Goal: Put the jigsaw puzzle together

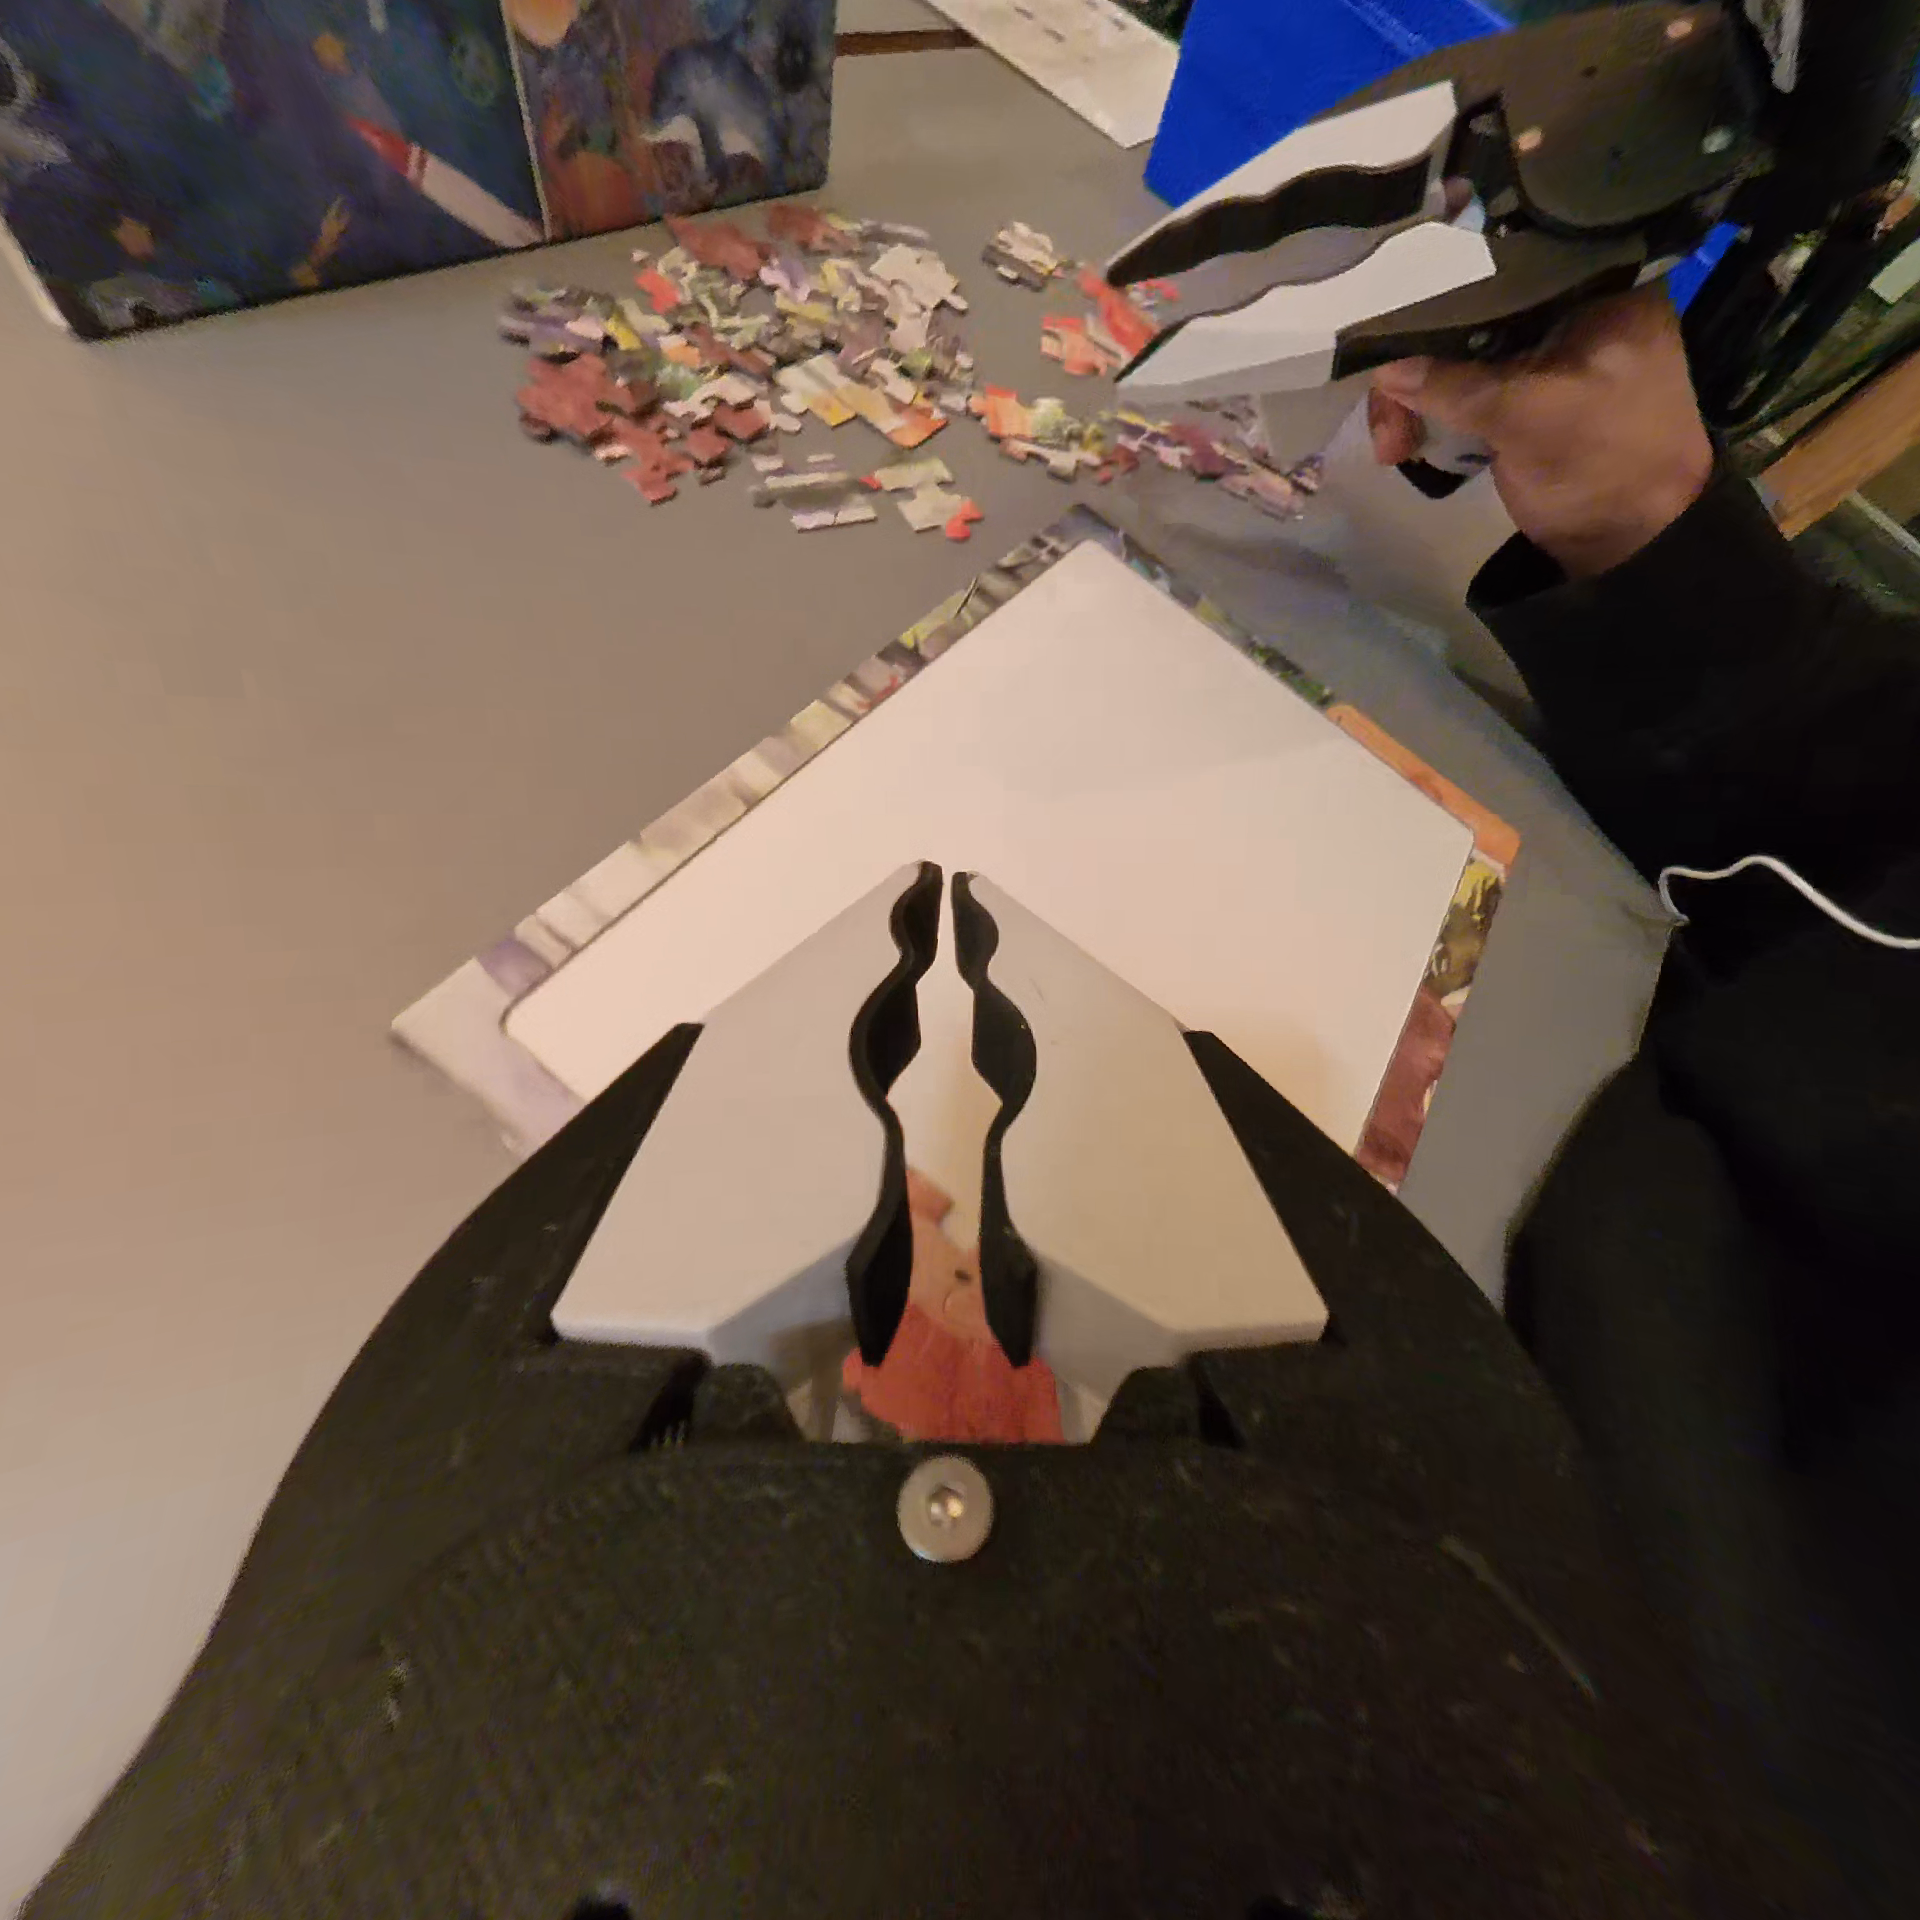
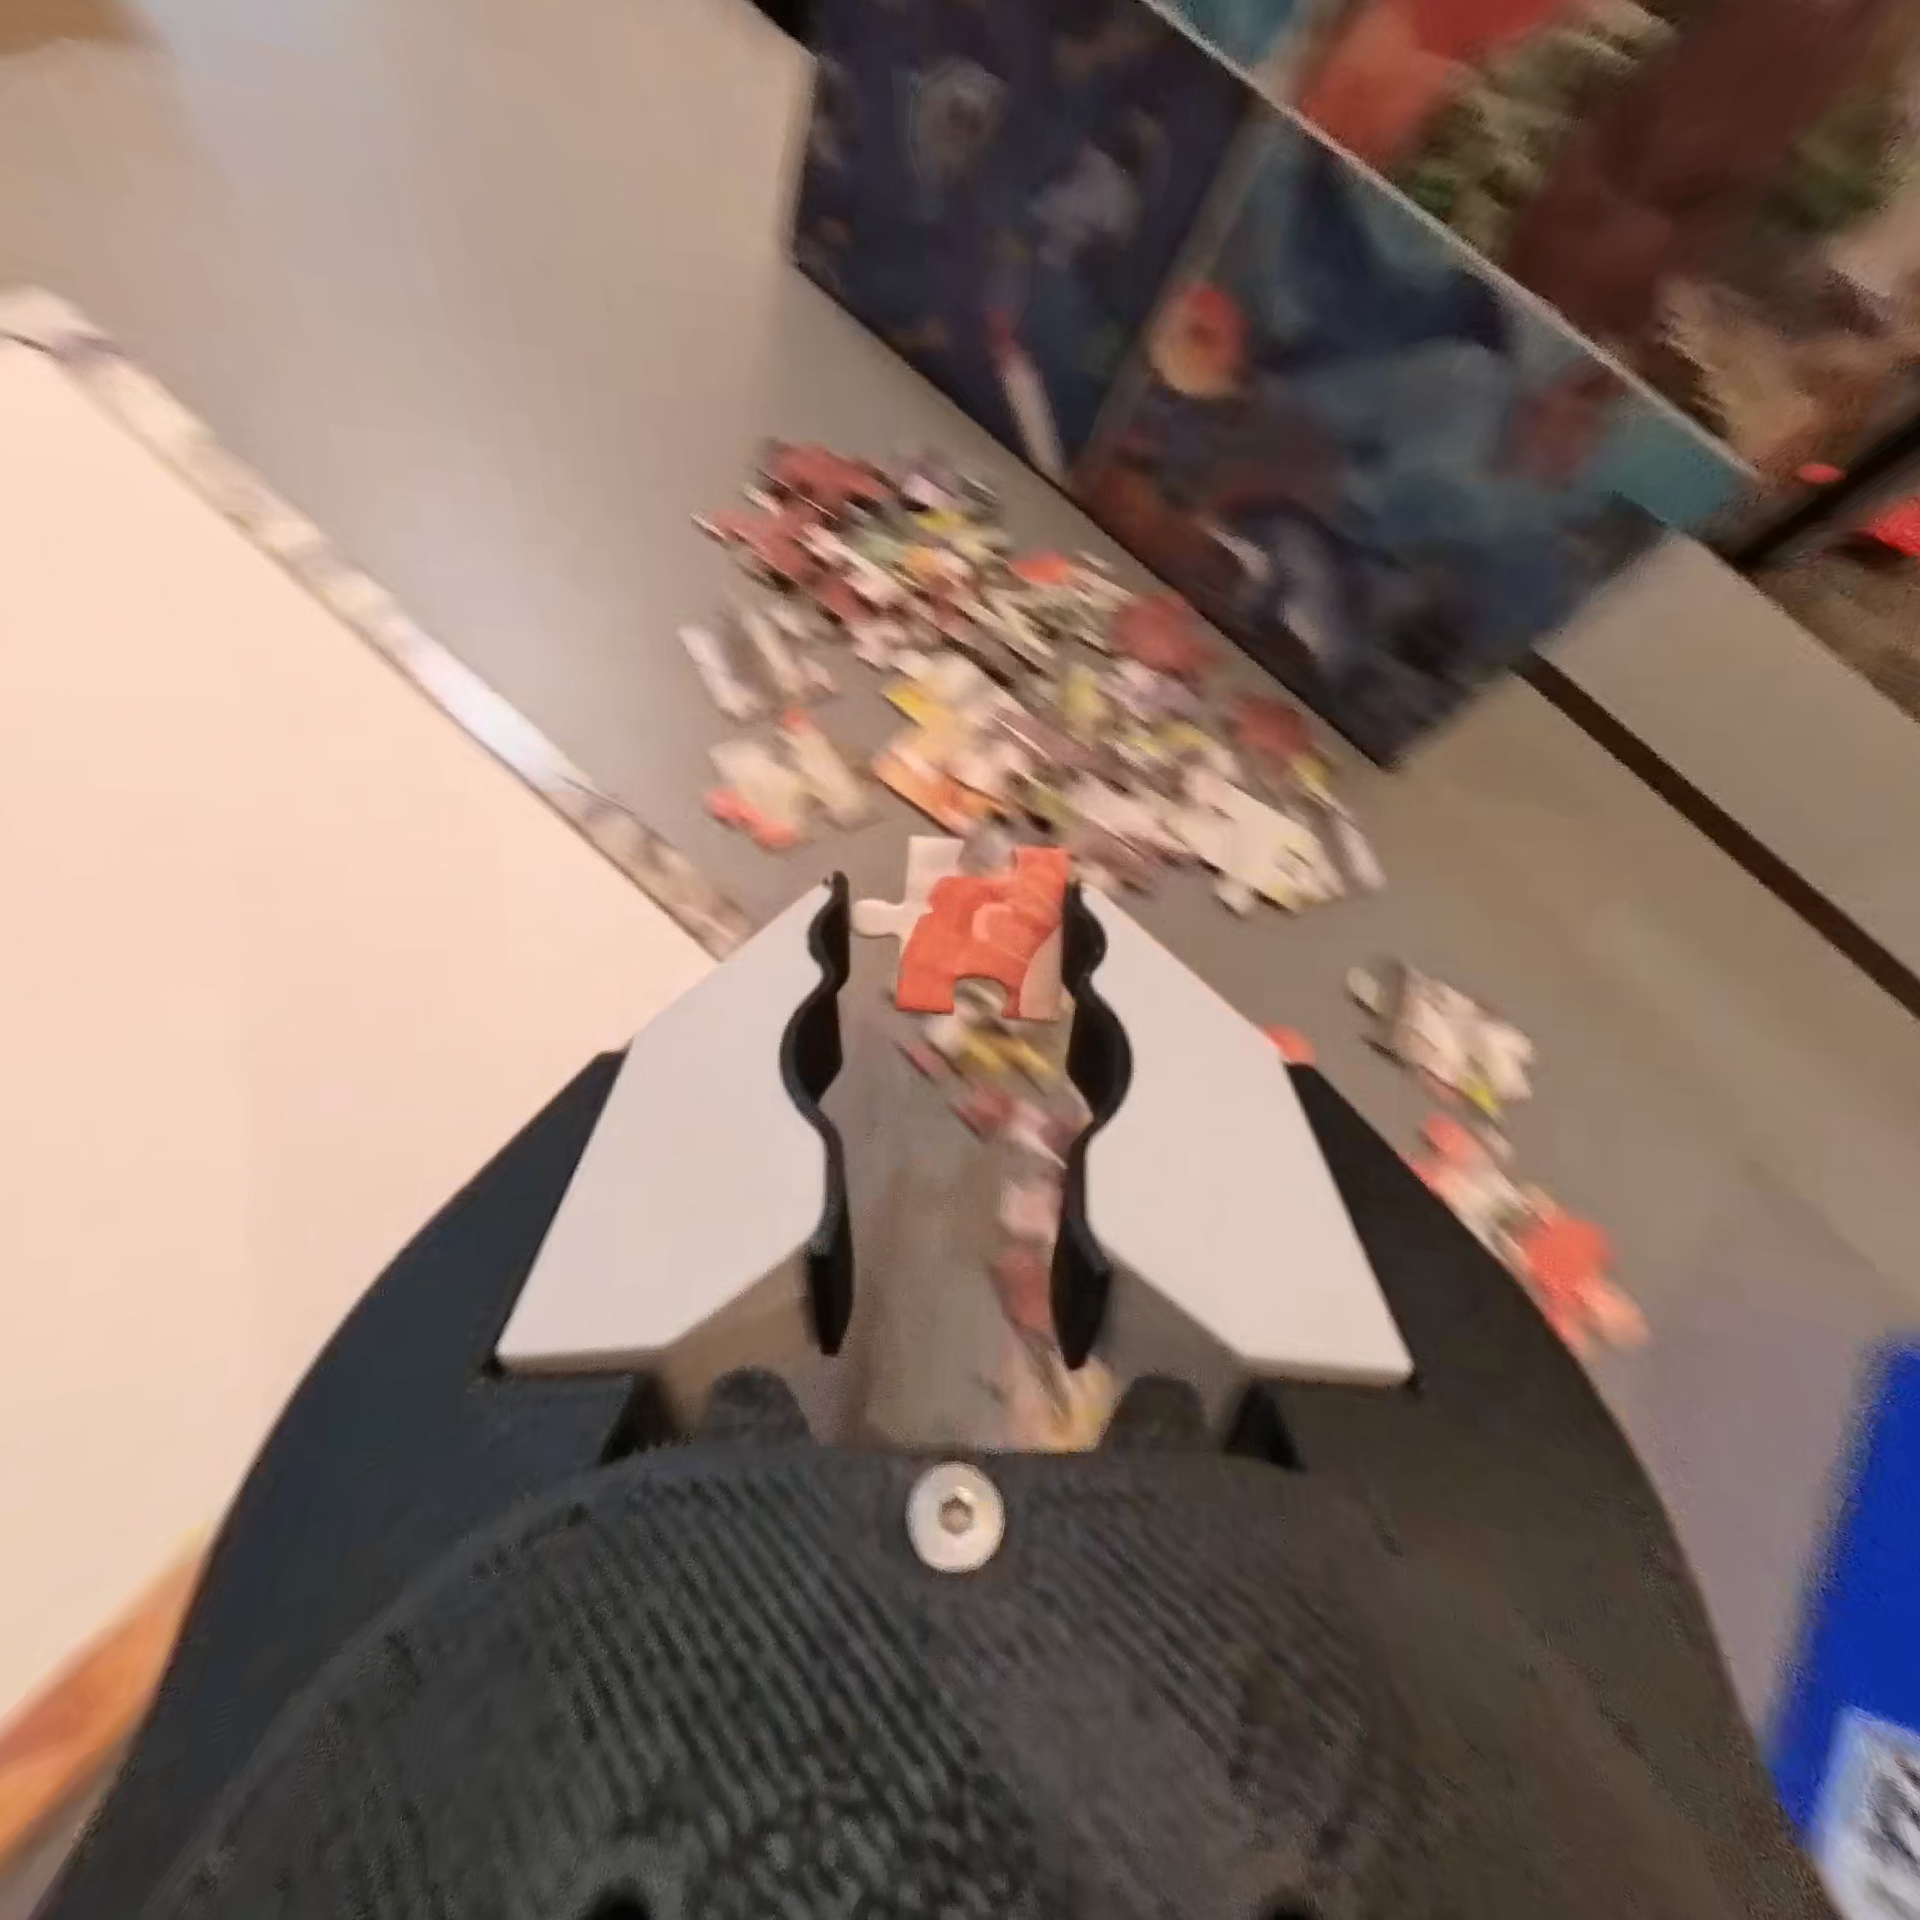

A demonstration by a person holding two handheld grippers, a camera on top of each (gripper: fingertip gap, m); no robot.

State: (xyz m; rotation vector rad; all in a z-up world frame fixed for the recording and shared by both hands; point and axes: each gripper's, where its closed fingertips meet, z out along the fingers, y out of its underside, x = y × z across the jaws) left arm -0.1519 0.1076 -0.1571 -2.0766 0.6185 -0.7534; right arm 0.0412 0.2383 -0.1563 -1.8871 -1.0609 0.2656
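A white puzzle board (image 1: 1039, 779) with a printed picture border lies on the grey table; it also shows at the left of the right wrist view (image 2: 208, 831). My left gripper (image 1: 945, 878) hovers over the board, jaws nearly closed with nothing between the tips. An orange picture part (image 1: 956, 1382) shows on the board beneath it. A pile of loose puzzle pieces (image 1: 748, 343) lies beyond the board, blurred in the right wrist view (image 2: 1039, 707). My right gripper (image 2: 954, 909) is shut on an orange puzzle piece (image 2: 982, 940), above the pile's near edge. It shows at upper right (image 1: 1127, 327).
The dark-blue puzzle box (image 1: 312, 135) stands behind the pile, as the right wrist view (image 2: 1299, 416) also shows. A blue box (image 1: 1278, 73) stands at the back right (image 2: 1860, 1558). A person's hand (image 1: 1558, 457), black sleeve and a white cable (image 1: 1787, 894) are on the right. Tip to tip, the grippers are about 25 cm apart.
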